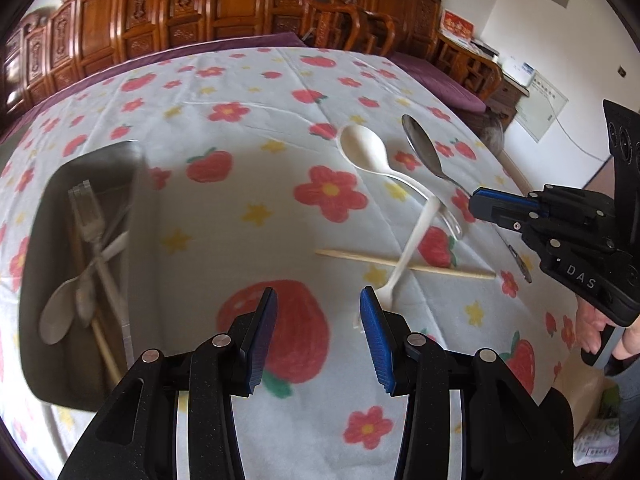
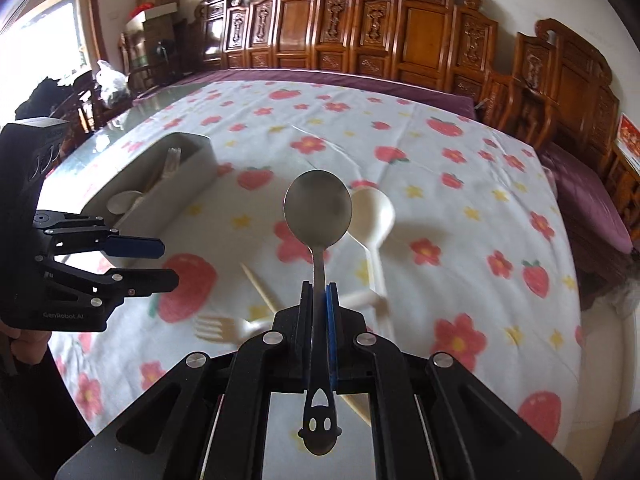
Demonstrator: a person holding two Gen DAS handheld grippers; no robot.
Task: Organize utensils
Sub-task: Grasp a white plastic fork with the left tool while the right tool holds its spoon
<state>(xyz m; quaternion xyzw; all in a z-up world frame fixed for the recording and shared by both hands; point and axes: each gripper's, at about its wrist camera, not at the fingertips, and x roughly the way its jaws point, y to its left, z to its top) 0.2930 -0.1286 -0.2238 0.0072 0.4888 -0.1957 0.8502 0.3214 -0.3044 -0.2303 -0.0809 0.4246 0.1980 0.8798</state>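
your right gripper (image 2: 320, 300) is clamped on the handle of the shiny metal spoon with the smiley cut-out end (image 2: 318, 208), fingers pressed flat against the shaft. the bowl points forward and appears lifted above the strawberry-and-flower print tablecloth (image 2: 460, 184). in the left wrist view the same spoon (image 1: 420, 148) juts out from the gripper tips at the right.

your left gripper (image 1: 318, 328) hangs open and empty over the cloth, jaws spread wide, the tines of the white plastic fork (image 1: 408, 256) just beyond its right finger.

the grey rectangular tray (image 1: 44, 216) sits well to the left, already holding a fork, spoons and what looks like a chopstick, blurred. loose on the cloth: the white plastic spoon (image 1: 368, 152), the fork lying across a single wooden chopstick (image 1: 360, 258).

step in hand, as i read it: carrying the metal spoon to the tray. next move calls for swinging your right gripper leftward across the table, bringing the spoon in low over the tray (image 2: 188, 184), roughly in line with its long side, then releasing. mind the left gripper (image 2: 132, 264), which sits between you and the tray.
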